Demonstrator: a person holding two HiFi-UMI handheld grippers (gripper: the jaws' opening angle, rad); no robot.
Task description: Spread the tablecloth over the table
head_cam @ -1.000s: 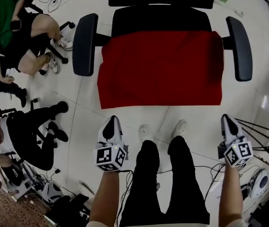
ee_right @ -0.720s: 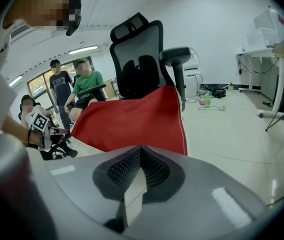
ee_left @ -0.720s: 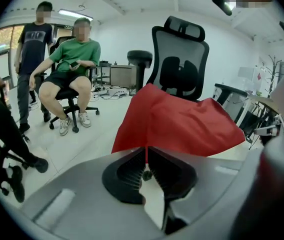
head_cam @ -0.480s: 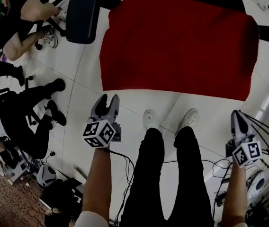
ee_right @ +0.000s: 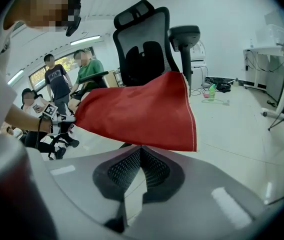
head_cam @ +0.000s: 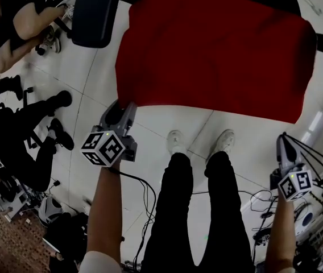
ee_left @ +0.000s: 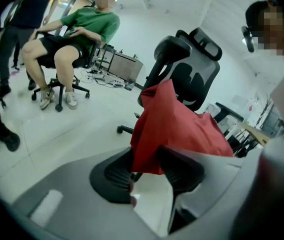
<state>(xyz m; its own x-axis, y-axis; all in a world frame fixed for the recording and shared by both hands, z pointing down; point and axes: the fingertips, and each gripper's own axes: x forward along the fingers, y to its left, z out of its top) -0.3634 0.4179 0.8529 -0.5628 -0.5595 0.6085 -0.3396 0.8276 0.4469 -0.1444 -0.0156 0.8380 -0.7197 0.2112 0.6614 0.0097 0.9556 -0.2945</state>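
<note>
Tablecloth (head_cam: 218, 50) first, the red fabric sheet: where does it lie?

Draped over the seat of a black office chair (head_cam: 93, 13), with its near edge hanging off the front above the pale tiled floor (head_cam: 156, 125). It lies fairly flat there, not bunched.

And the left gripper (head_cam: 120, 108)?

Right at the tablecloth's near left corner. Its own view shows the jaws apart with that hanging corner at their tips, either between them or just behind. It isn't pinched, as far as I can tell.

The right gripper (head_cam: 282, 144)?

Low at the person's right side, well apart from the cloth. Its jaws are together with nothing between them, and the near right corner is untouched.

So how far along is the job?

Barely started, I'd judge. The cloth isn't lifted, neither corner is gripped, and no surface to cover shows in any view, only the chair. Left to do: close on the left corner, open the right jaws, take the other corner, lift, carry, spread.
</note>
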